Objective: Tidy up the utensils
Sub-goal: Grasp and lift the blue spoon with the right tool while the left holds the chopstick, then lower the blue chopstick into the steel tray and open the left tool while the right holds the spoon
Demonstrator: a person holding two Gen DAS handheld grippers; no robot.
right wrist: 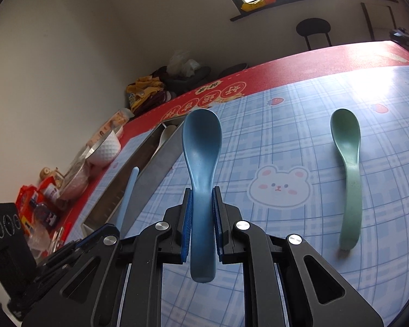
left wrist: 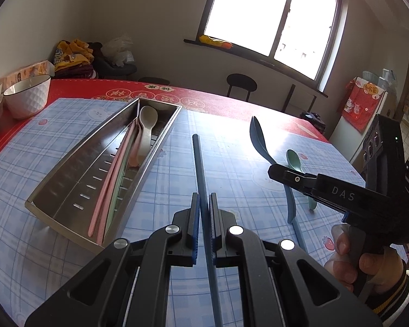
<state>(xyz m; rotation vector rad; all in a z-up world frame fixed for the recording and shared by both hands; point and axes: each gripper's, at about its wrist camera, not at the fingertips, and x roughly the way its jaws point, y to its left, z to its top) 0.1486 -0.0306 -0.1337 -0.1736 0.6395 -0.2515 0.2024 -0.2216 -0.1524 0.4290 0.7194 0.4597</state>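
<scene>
My left gripper is shut on a blue chopstick and holds it above the mat, right of the steel tray. The tray holds pink chopsticks, a pale green one and a white spoon. My right gripper is shut on the handle of a blue spoon, lifted off the mat; it shows in the left wrist view too. A green spoon lies on the mat to its right. A second blue chopstick lies on the mat under the right gripper.
A white bowl stands at the table's far left by a glass container. Snack packets crowd the left edge. The blue checked mat covers a red tablecloth. A stool stands beyond the table.
</scene>
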